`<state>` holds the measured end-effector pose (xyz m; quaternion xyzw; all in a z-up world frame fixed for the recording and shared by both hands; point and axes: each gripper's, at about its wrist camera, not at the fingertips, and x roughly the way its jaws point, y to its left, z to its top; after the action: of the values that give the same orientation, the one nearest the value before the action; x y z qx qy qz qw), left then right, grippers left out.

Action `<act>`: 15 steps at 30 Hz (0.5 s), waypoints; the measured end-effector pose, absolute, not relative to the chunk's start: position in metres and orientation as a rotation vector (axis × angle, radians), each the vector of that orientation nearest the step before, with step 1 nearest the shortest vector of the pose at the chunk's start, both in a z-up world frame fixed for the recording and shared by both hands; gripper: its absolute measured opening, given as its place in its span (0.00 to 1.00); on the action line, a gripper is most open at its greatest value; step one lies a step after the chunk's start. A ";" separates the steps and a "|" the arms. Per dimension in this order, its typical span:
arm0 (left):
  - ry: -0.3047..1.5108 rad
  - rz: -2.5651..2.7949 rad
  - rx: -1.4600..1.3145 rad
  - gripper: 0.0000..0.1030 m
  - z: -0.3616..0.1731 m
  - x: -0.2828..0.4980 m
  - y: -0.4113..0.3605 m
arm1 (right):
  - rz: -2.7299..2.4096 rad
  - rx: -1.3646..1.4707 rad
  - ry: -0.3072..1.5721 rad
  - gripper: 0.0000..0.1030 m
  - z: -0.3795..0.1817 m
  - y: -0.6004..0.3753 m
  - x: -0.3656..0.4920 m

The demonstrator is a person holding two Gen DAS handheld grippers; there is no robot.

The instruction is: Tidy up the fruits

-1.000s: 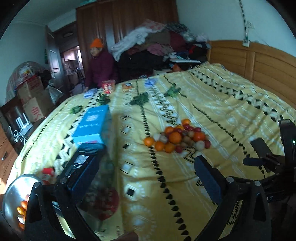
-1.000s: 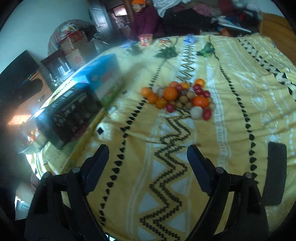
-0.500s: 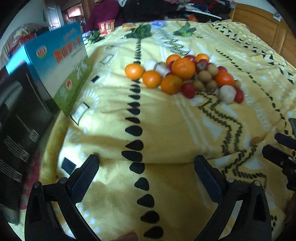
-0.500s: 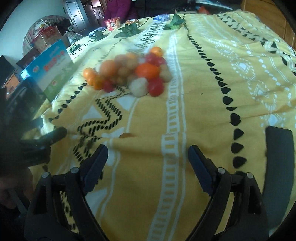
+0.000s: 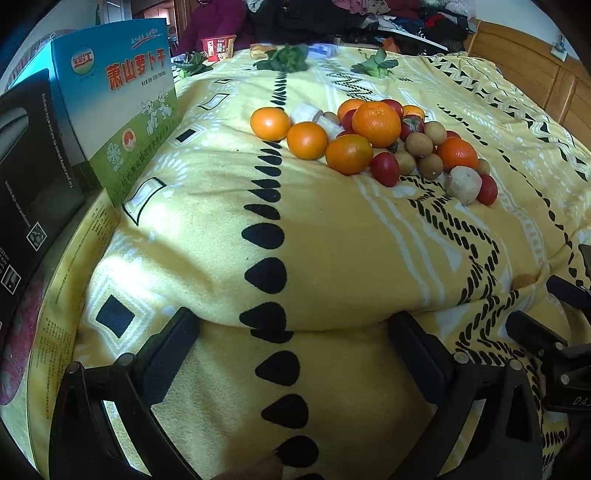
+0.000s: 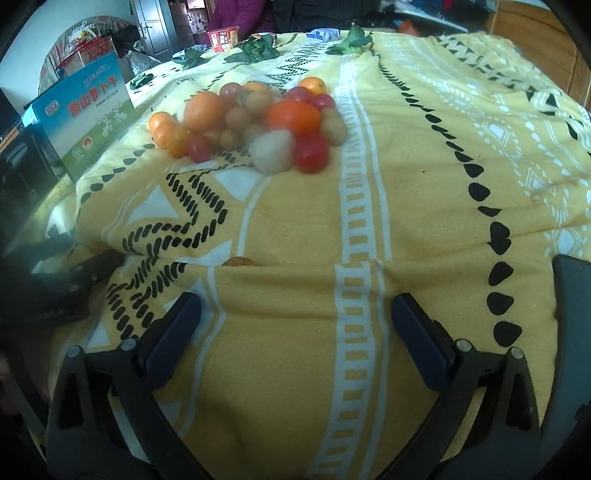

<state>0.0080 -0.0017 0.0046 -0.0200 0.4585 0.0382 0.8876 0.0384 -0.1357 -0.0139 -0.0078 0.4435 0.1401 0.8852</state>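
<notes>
A pile of fruit [image 5: 373, 144] lies on the yellow patterned blanket [image 5: 332, 240]: oranges, small red tomatoes, brown round fruits and pale lumpy pieces. My left gripper [image 5: 291, 332] hangs low over the blanket, in front of the pile, open with only cloth between its fingers. The right wrist view shows the same pile [image 6: 251, 122] further up. My right gripper [image 6: 295, 314] is also short of it, its jaws opening with nothing between them. A small orange fruit [image 6: 240, 261] sits half hidden in a blanket fold just ahead of the right gripper.
A blue-green carton [image 5: 122, 92] and a black box [image 5: 33, 166] stand on a flat yellow box [image 5: 74, 277] at the left edge. Leafy greens [image 5: 284, 59], a red cup [image 5: 218, 48] and a seated person [image 5: 214, 22] are at the far side. A wooden headboard [image 5: 535, 66] is on the right.
Both grippers have dropped down towards the blanket and tilted downward, so the fruit pile looks nearer and larger. The right gripper's jaws stand wider than before.
</notes>
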 end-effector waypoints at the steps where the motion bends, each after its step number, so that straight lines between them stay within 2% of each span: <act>1: 0.952 0.079 -0.043 1.00 0.005 0.008 -0.001 | 0.286 -0.028 0.922 1.00 -0.014 -0.134 0.038; 15: 0.952 0.079 -0.046 1.00 0.004 0.008 -0.001 | 0.295 -0.019 0.914 1.00 -0.016 -0.135 0.041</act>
<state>0.0084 -0.0011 0.0042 -0.0220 0.4581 0.0379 0.8878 0.0406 -0.1354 -0.0162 -0.0093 0.4396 0.1417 0.8869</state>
